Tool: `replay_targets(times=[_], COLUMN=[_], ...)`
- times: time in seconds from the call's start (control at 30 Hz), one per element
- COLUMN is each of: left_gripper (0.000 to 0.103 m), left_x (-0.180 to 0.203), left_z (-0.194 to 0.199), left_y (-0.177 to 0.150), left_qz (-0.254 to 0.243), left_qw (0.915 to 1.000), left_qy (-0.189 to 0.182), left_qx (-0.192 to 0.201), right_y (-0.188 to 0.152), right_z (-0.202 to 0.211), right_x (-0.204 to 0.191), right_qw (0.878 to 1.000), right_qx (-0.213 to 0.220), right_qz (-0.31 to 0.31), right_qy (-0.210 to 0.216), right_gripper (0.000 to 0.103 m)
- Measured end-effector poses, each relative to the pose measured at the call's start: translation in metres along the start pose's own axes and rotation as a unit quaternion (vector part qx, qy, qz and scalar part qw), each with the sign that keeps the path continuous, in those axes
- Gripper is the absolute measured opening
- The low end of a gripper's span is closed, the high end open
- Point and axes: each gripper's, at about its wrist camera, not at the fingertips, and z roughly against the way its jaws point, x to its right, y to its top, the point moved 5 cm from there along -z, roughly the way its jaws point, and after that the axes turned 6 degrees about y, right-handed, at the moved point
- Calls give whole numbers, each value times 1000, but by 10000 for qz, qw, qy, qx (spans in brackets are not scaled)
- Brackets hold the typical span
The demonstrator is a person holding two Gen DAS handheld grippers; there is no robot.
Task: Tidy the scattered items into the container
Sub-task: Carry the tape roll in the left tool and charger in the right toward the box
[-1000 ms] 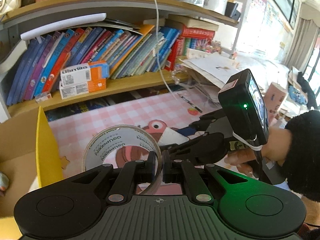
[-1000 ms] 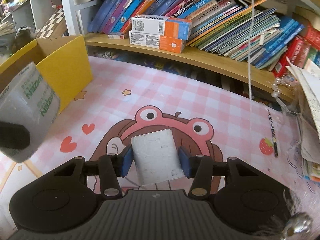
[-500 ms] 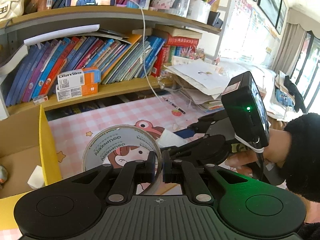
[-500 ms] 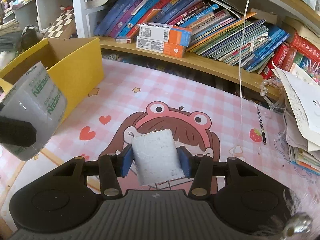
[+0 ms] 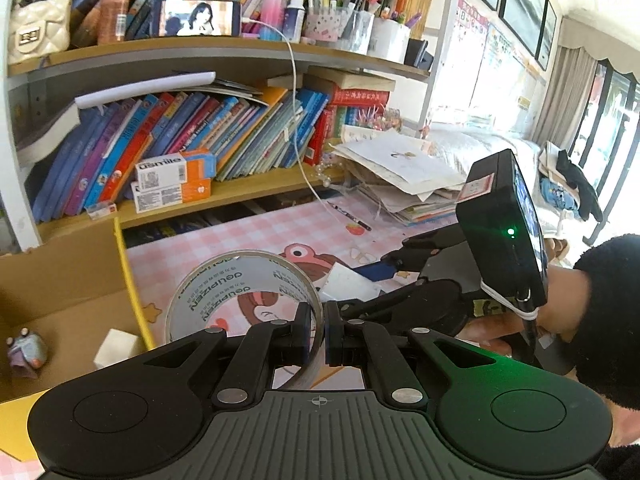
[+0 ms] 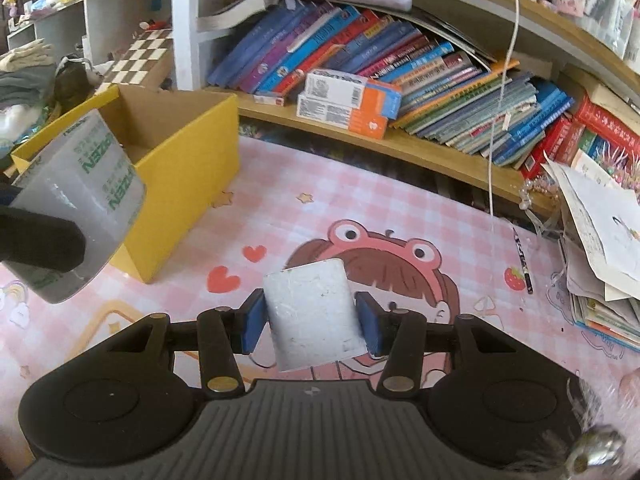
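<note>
My left gripper [image 5: 318, 330] is shut on the rim of a clear tape roll [image 5: 236, 280] with green lettering, held in the air above the pink mat, right of the yellow cardboard box [image 5: 128, 276]. The roll also shows in the right wrist view [image 6: 80, 216], in front of the box [image 6: 188, 184]. My right gripper [image 6: 310, 320] is shut on a white block [image 6: 316, 316], held above the mat. The box holds a small white cube [image 5: 116, 346] and a purple figurine [image 5: 26, 352].
A shelf of books [image 6: 400, 76] and orange-white boxes [image 6: 348, 104] runs along the back. A paper stack [image 6: 596, 248] lies at the right. A pencil [image 6: 522, 260] lies on the pink checked mat [image 6: 360, 200]. A white cable [image 6: 500, 92] hangs down.
Both grippers have risen and drawn back from the shelf with their loads. The box and its inside have come further into view.
</note>
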Motion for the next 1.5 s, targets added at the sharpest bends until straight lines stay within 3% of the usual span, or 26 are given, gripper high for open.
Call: replay_targets(times=[0.47, 0.83, 1.5], left_gripper=[5, 5, 5], left_x=[-44, -84, -182], left_z=[36, 50, 38], left_y=[-1, 2, -9], left_qz=[172, 374, 1160], left_qw=[9994, 9977, 9896], left_qy=[126, 287, 736], left_qx=[286, 483, 416], right_y=[20, 58, 125], right_z=[17, 26, -14], right_x=[-44, -83, -142], right_qw=[9996, 9978, 9921], right_qx=[273, 598, 618], right_qz=[-27, 178, 827], right_qy=[-1, 216, 719], right_gripper=[46, 46, 46])
